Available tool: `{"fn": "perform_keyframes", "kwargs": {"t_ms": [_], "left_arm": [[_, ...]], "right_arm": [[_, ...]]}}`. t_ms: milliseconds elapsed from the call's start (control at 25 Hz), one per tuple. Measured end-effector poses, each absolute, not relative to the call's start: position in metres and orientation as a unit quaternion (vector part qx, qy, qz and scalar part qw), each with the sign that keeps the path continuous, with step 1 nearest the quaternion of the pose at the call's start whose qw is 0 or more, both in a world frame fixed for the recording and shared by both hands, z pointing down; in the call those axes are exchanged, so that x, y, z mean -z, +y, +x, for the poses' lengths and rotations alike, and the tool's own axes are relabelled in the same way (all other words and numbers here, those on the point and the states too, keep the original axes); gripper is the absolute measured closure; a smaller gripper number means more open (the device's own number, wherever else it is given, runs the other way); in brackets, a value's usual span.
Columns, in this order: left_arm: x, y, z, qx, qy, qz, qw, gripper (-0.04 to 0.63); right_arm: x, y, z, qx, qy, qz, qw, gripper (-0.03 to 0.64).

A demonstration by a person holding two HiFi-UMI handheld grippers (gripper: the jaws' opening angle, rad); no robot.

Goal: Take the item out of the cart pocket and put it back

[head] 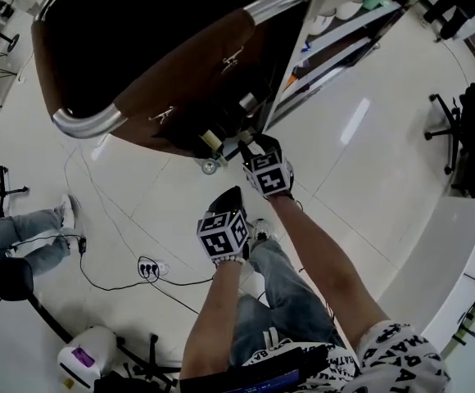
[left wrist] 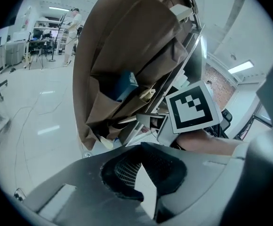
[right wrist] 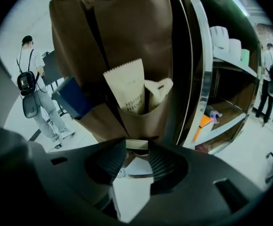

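Note:
The cart's brown fabric bag [head: 180, 72] hangs from a chrome frame, with pockets low on its side. My right gripper [head: 250, 147] is up against those pockets and is shut on a small cream item [right wrist: 137, 146], whose top edge shows between the pads. Just above it, one pocket [right wrist: 136, 119] holds a cream paper sachet [right wrist: 127, 91] and a white packet [right wrist: 158, 90]. A blue item [right wrist: 73, 98] sticks out of a pocket to the left. My left gripper [head: 231, 193] hangs lower and apart from the cart, and its jaws [left wrist: 141, 149] meet at the tips with nothing between them.
The cart's caster [head: 210, 167] stands on the glossy white floor. Its shelves [right wrist: 230, 121] hold toilet rolls and small things. A power strip with cables [head: 149, 268] lies on the floor at the left. A person's legs [head: 24, 236] are at far left. A white counter [head: 459, 252] runs along the right.

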State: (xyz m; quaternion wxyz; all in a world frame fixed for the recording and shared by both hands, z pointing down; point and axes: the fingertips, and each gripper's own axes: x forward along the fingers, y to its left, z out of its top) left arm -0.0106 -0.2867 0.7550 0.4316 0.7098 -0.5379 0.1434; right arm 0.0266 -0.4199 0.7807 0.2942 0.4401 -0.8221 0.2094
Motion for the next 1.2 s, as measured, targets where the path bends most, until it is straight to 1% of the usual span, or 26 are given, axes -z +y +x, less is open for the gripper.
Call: {"fn": "perform_keyframes", "kwargs": {"t_ms": [200, 360, 560, 920, 1040, 1200], "left_arm": [[-0.714, -0.263, -0.006, -0.137, -0.529, 0.729, 0.412, 0.595], [-0.665, -0.224, -0.009, -0.109, -0.524, 0.745, 0.398, 0.595], [-0.608, -0.167, -0.026, -0.076, -0.522, 0.763, 0.373, 0.595], [-0.512, -0.058, -0.073, -0.052, -0.519, 0.8, 0.298, 0.595], [-0.488, -0.02, -0.084, -0.048, -0.518, 0.804, 0.287, 0.595], [-0.478, 0.012, -0.088, -0.051, -0.515, 0.806, 0.287, 0.595]], "right_arm": [[-0.719, -0.393, 0.044, -0.19, -0.821, 0.468, 0.267, 0.46], [-0.68, -0.346, 0.06, -0.178, -0.814, 0.484, 0.268, 0.46], [-0.623, -0.277, 0.062, -0.165, -0.814, 0.49, 0.264, 0.46], [-0.541, -0.127, 0.046, -0.154, -0.815, 0.502, 0.246, 0.46], [-0.516, -0.078, 0.039, -0.155, -0.816, 0.504, 0.237, 0.46], [-0.49, -0.032, 0.029, -0.144, -0.827, 0.487, 0.242, 0.46]]}}
